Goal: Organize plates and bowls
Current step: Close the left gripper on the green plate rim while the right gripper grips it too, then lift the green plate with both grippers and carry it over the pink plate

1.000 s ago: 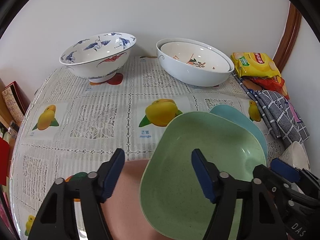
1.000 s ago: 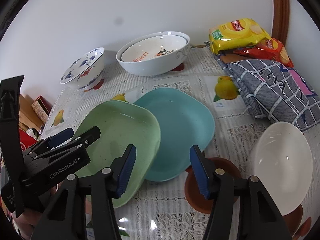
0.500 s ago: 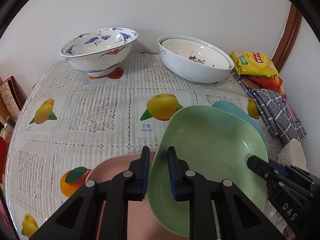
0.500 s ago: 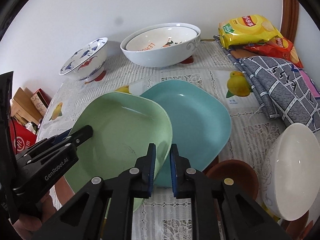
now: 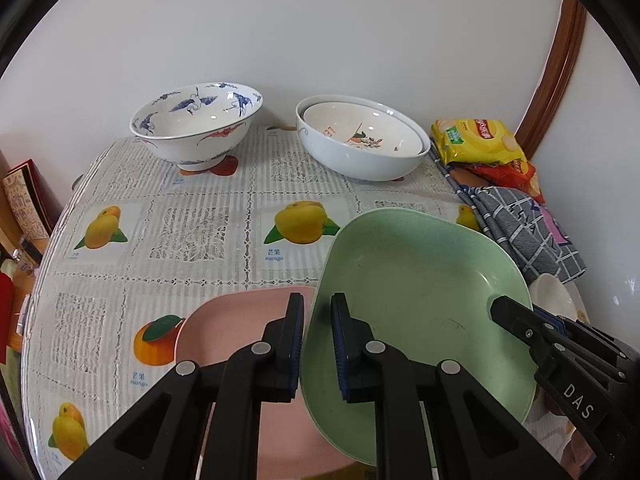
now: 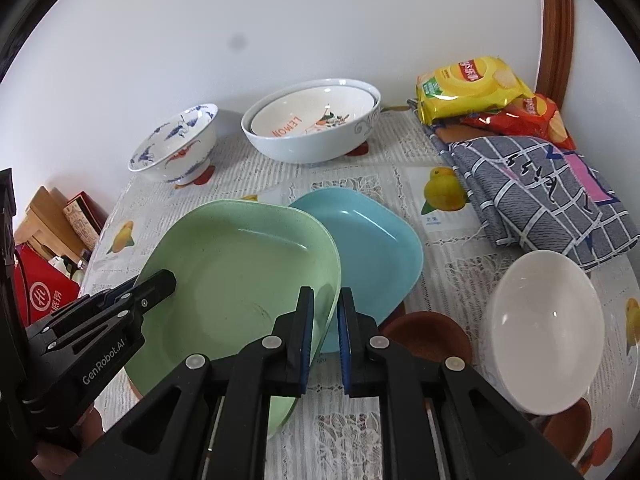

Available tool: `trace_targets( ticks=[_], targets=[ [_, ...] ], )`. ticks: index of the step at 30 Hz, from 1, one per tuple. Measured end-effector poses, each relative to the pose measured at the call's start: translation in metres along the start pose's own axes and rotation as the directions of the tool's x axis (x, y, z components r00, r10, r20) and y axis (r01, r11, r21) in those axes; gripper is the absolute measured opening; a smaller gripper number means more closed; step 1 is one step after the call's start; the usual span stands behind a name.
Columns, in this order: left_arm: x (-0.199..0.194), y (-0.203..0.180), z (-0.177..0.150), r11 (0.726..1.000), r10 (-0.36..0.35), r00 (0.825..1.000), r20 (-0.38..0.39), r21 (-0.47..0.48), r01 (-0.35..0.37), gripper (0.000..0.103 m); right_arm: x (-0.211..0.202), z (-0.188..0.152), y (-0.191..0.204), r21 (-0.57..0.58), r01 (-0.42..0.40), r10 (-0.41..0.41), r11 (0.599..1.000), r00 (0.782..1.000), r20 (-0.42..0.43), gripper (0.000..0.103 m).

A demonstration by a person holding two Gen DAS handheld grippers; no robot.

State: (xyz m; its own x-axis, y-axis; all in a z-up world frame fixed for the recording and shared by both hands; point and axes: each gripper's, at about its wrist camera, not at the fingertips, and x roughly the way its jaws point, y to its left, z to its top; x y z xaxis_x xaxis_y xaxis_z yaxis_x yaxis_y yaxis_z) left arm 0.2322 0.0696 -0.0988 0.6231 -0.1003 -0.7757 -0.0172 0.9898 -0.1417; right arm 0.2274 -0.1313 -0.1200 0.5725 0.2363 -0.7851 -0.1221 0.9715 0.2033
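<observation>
Three plates: one green (image 6: 240, 280), one blue (image 6: 372, 240), one pink (image 5: 240, 320). Four bowls: a blue-patterned one (image 5: 196, 128) at the bench's back edge, two nested (image 6: 312, 128), one plain white (image 6: 544, 328). Two snack bags (image 6: 472, 88), one folded cloth (image 6: 536, 188), two grippers (image 5: 316, 344).

Left wrist view: close over green plate (image 5: 420, 300), looking down-forward across table toward wall. Right wrist view: same plate (image 6: 240, 280) from its other side, same heading. Shared: crane-pattern bowl (image 5: 196, 128) (image 6: 176, 144), nested white bowls (image 5: 360, 140) (image 6: 312, 124), yellow chip bag (image 5: 476, 140) (image 6: 468, 84).
</observation>
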Motion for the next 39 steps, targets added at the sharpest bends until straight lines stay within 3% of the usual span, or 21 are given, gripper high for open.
trace_targets(
  ticks=[23, 39],
  targets=[
    [-0.081, -0.012, -0.022, 1.0, 0.01, 0.997, 0.071, 0.001, -0.01, 0.014, -0.083, -0.026, 0.009, -0.002, -0.015, 0.015, 1.0, 0.995, 0.095, 0.012],
    [-0.075, 0.013, -0.043, 0.998, 0.054, 0.998, 0.029, -0.038, -0.052, 0.014, -0.065, -0.043, 0.024, -0.017, -0.041, 0.041, 0.999, 0.998, 0.045, 0.012]
  ],
)
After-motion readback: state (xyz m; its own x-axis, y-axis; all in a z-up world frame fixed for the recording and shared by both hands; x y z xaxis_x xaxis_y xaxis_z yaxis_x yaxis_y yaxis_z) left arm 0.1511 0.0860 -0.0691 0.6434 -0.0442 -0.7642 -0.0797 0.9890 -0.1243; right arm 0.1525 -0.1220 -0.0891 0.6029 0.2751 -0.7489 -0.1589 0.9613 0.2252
